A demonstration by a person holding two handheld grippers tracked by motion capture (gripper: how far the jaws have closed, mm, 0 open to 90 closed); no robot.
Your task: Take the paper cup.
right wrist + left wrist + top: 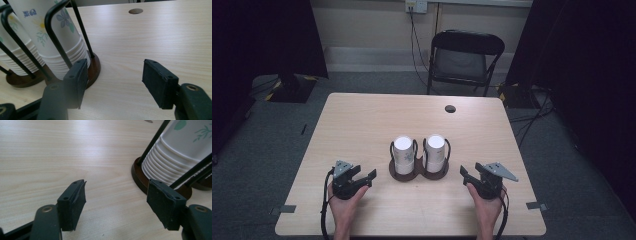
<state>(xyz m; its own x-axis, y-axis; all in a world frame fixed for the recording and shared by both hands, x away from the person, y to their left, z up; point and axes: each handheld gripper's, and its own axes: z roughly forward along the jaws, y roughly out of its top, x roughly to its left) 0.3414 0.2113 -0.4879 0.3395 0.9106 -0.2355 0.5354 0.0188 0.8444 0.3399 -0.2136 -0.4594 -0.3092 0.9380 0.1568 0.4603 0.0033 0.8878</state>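
Two stacks of paper cups, left stack (pixel 403 152) and right stack (pixel 435 151), are standing in one double holder (pixel 418 172) mid-counter (pixel 362 120). I am holding my left gripper (pixel 362 178) and right gripper (pixel 468 176) beside it, jaws spread, pinching nothing. My gripper views are revealing the flower prints on the cups.

Overhead light falls evenly on the table (pixel 362 125) — dark surroundings, soft sheen, close-up jaws slightly blurred.
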